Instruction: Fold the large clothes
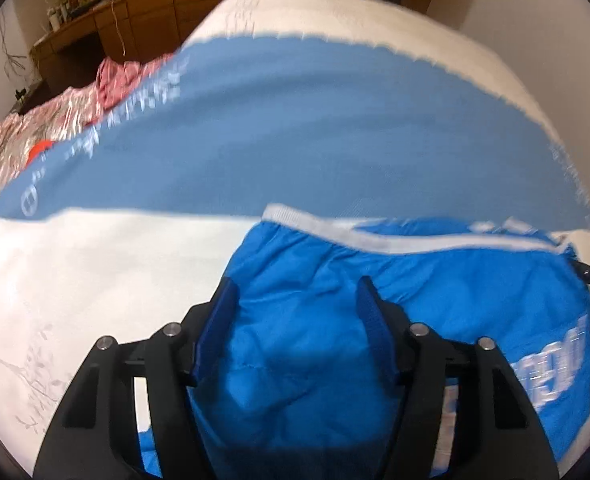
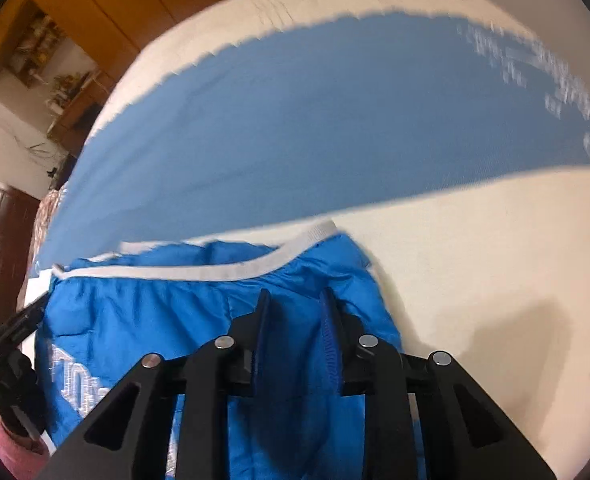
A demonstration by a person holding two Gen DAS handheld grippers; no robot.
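I have the jacket [image 1: 375,320] laid on the bed [image 1: 95,280], its grey-white hem band [image 1: 375,240] running across the far edge just short of the blue strip [image 1: 295,132] that crosses the cover. The bright blue cloth lies bunched and puffy under both tools, white lettering showing toward its middle in each view. My left gripper [image 1: 297,300] stands over the jacket's left part with its jaws apart; cloth fills the gap between them, but the pads do not look pressed on it, so I read it as released. My right gripper [image 2: 297,308] sits near the jacket's right edge with its jaws drawn narrow; blue fabric lies between them, though I cannot tell from this angle whether they truly pinch it or only rest on it. I judge that a fold has just been laid down and this is the letting-go and settling part of the step. The next move calls for freeing the right side cleanly without dragging the slippery cloth, then finding fresh edges to grip, likely the side or near corners, and bringing them over evenly so the hem stays straight. The patterned heap [image 1: 35,128] at the far left stays out of it.
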